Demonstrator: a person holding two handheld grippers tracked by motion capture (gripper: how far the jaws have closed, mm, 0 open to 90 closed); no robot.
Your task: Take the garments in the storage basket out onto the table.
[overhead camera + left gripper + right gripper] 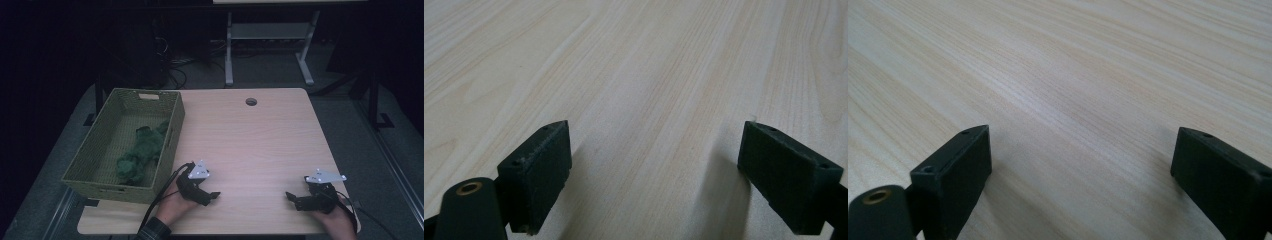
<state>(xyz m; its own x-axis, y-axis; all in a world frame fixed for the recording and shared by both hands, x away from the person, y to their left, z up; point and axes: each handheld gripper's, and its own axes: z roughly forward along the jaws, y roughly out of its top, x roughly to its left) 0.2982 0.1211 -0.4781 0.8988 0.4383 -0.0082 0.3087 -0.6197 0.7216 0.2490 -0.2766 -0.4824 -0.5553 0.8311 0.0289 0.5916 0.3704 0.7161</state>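
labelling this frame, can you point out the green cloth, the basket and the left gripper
green cloth (pixel 141 156), high view, middle of the crumpled bundle
basket (pixel 169 146), high view, woven right wall
left gripper (pixel 214 197), high view, between its open jaw tips

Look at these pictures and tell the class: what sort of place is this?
Probably a lab or workshop set up for recording. A pale wooden table stands in a dark room, tangled cables lie on the floor behind it, and a person's hands hold the black left gripper and black right gripper.
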